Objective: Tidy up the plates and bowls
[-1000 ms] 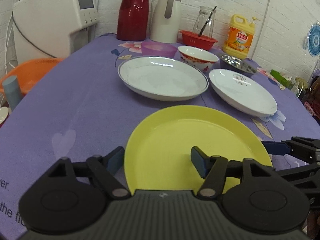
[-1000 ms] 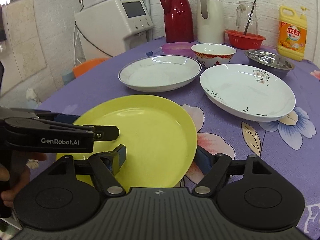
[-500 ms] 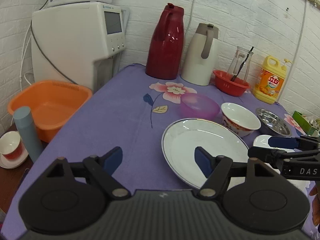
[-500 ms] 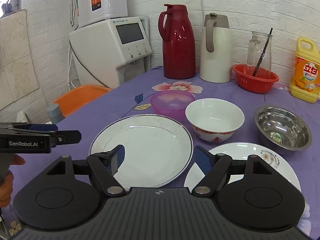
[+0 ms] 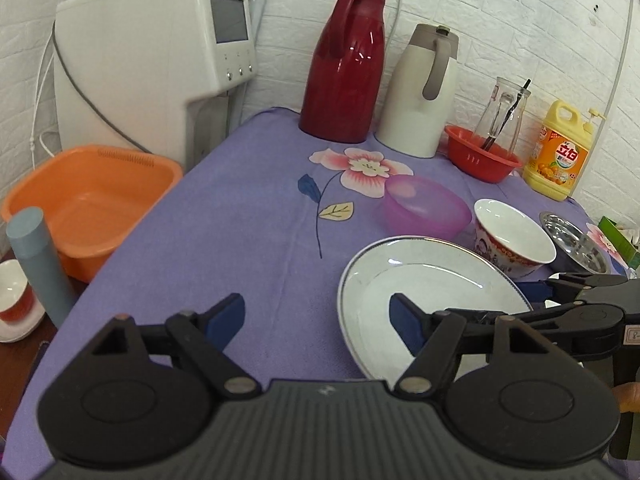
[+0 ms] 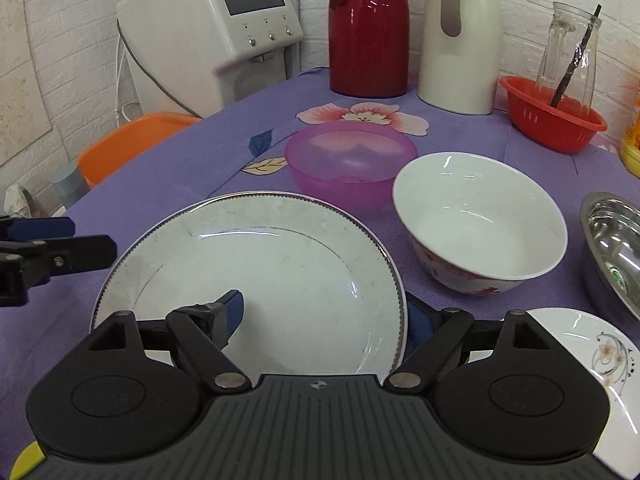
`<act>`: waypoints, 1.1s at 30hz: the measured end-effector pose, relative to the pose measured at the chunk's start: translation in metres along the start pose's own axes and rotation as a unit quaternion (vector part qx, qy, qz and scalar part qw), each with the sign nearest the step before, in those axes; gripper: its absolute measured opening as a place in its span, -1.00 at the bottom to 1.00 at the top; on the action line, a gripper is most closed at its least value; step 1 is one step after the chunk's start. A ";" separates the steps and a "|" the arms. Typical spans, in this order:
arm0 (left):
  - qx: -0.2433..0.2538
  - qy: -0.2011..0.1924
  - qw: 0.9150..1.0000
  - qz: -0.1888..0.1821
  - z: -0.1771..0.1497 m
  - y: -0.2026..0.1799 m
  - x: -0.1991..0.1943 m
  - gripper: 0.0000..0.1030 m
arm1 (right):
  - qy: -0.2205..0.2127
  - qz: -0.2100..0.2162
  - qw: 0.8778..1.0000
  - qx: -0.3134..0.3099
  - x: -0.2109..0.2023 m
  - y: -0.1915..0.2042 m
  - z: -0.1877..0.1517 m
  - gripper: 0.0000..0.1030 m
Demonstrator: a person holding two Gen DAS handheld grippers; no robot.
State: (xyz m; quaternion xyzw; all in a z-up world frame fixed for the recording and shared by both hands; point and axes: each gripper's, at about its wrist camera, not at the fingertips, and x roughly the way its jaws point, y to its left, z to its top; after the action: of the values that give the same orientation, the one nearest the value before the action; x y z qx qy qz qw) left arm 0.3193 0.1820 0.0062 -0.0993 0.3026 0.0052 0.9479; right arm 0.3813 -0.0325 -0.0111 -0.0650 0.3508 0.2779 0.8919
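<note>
Both sets of jaws stand released, gripping nothing: the right gripper (image 6: 320,316) straddles the near rim of the white plate (image 6: 280,264) on the worktop (image 5: 240,220), and the left gripper (image 5: 318,314) hovers beside it. A shallow bite could let the plate slip and strike the patterned bowl (image 6: 480,232) just beside it.

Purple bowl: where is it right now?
The purple bowl sits mid-table in the right wrist view, just beyond the silver-rimmed white plate, left of the white bowl and in front of the red thermos.
</note>
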 end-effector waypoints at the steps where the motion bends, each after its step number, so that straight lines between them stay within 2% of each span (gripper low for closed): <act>1: 0.002 0.002 1.000 0.000 0.000 -0.001 0.002 0.40 | 0.000 0.013 1.000 0.000 -0.002 0.003 -0.001 1.00; 3: 0.003 0.008 1.000 0.000 -0.001 -0.002 0.006 0.40 | -0.007 0.025 1.000 -0.015 -0.003 0.009 0.001 1.00; 6: 0.007 0.017 1.000 0.001 -0.004 -0.005 0.011 0.40 | -0.013 0.006 1.000 -0.021 -0.007 0.007 -0.002 1.00; 10: 0.011 0.028 1.000 -0.006 -0.007 -0.012 0.021 0.40 | 0.003 0.017 0.999 -0.028 -0.005 0.007 -0.007 1.00; 17: 0.026 0.045 0.999 0.004 -0.014 -0.017 0.032 0.26 | 0.010 0.037 0.999 -0.035 -0.001 0.006 -0.009 1.00; 22: 0.035 0.042 0.998 0.010 -0.017 -0.020 0.033 0.28 | 0.011 0.061 0.996 -0.064 0.001 0.007 -0.011 1.00; 29: 0.039 0.037 0.999 0.009 -0.018 -0.020 0.034 0.31 | 0.014 0.073 0.995 -0.068 0.000 0.009 -0.012 1.00; 31: 0.040 0.035 0.999 0.007 -0.018 -0.022 0.035 0.27 | 0.011 0.074 0.995 -0.066 0.000 0.008 -0.012 1.00; 33: 0.042 0.038 0.998 -0.010 -0.017 -0.028 0.036 0.02 | 0.006 0.068 0.995 -0.071 0.000 0.009 -0.012 1.00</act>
State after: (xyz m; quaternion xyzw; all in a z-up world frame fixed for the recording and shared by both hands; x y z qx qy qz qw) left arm 0.3408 0.1491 -0.0233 -0.0626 0.3375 -0.0206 0.9390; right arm 0.3694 -0.0292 -0.0194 -0.1056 0.3395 0.3616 0.8619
